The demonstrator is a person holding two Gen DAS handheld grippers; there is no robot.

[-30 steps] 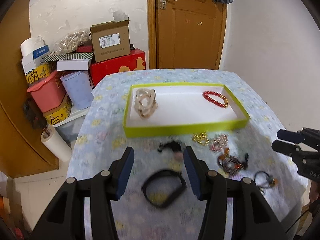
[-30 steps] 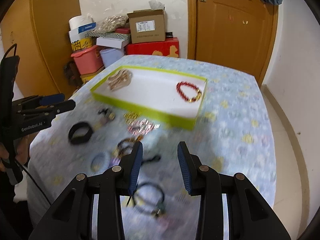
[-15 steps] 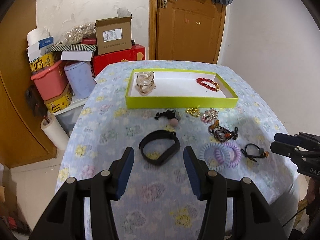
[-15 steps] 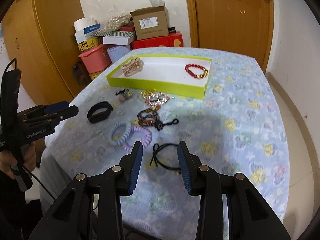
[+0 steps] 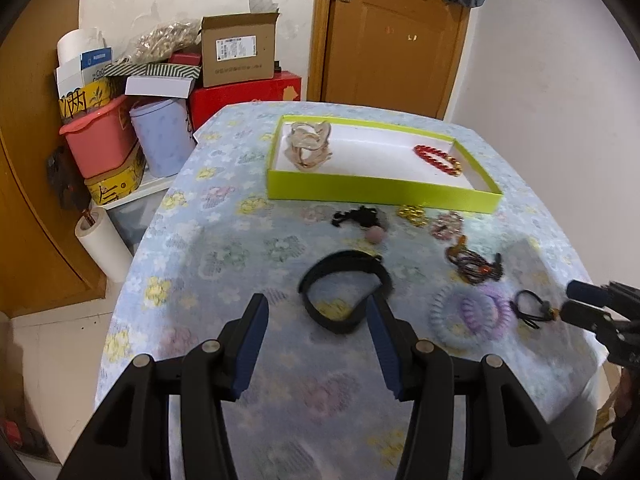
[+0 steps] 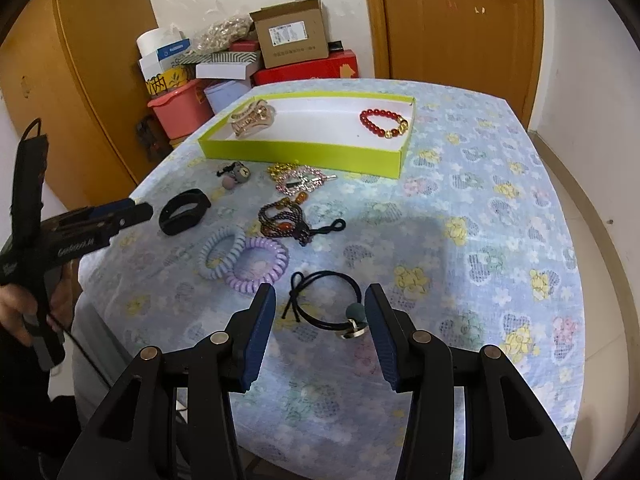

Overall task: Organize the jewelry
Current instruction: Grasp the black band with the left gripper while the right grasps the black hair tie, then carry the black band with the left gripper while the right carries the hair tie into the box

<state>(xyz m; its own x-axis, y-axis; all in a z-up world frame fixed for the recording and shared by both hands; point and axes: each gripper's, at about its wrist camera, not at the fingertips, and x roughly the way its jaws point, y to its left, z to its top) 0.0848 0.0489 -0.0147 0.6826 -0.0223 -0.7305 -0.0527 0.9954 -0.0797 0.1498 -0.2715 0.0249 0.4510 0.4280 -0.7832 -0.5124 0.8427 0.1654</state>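
Both tools gape over black bands.

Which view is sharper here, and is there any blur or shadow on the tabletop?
Right wrist view: crisp, the black hair tie sharply drawn, a soft shadow on the floral tablecloth. Left wrist view: motion-blurred, the black band and spiral hair ties smeared; fisheye bending in both.

Red bead bracelet and gold clip lie apart in green tray.

left gripper body: white lettering, blurred | box labels unreadable
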